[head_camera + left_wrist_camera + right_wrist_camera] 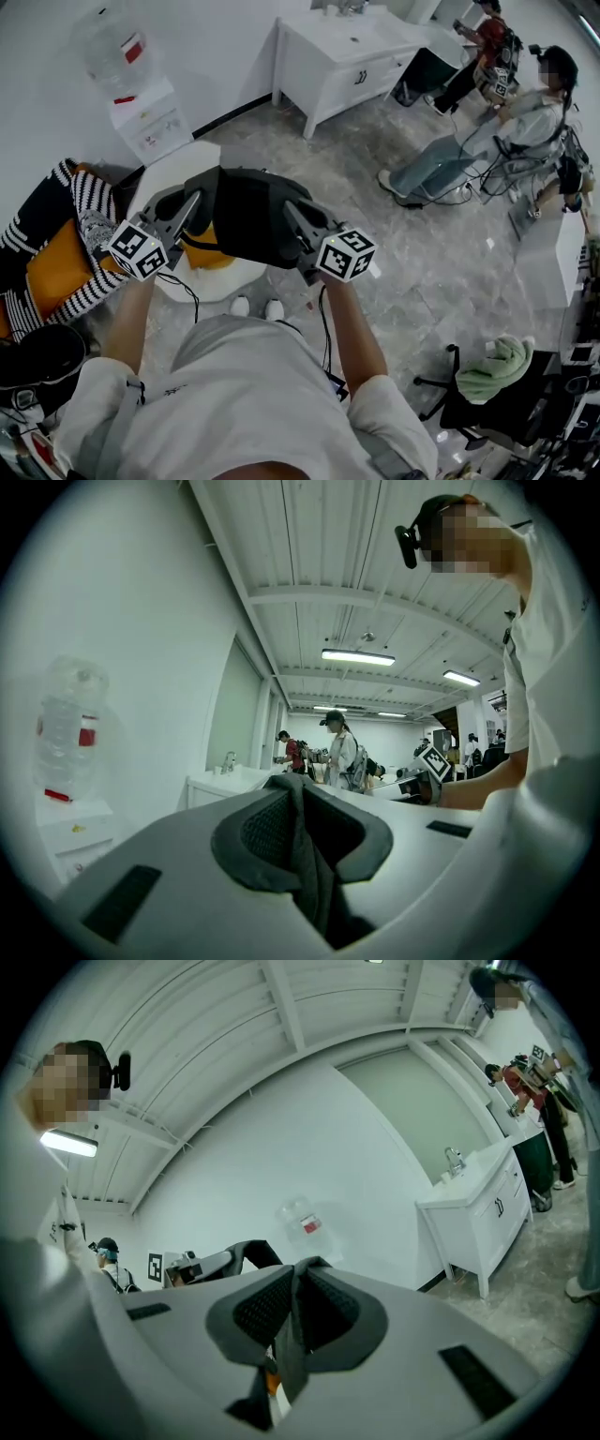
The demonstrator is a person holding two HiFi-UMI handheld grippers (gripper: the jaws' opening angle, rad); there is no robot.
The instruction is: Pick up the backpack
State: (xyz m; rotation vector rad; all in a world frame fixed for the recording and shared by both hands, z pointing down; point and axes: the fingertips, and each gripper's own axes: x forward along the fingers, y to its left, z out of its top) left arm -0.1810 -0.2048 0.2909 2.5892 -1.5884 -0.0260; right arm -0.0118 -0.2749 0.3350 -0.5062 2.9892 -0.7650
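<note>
Over the white table (180, 164), the backpack (248, 225) hangs in the air. Left gripper (194, 202) and right gripper (291, 211) each pinch its fabric.

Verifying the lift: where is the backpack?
Head view, centre-left: the backpack hangs between the left hand-held gripper and right hand-held gripper, above the round white table.

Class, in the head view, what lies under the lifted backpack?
A round white table lies under the backpack; its rim shows at left and below. The tabletop's middle is covered, so anything standing there cannot be seen.
</note>
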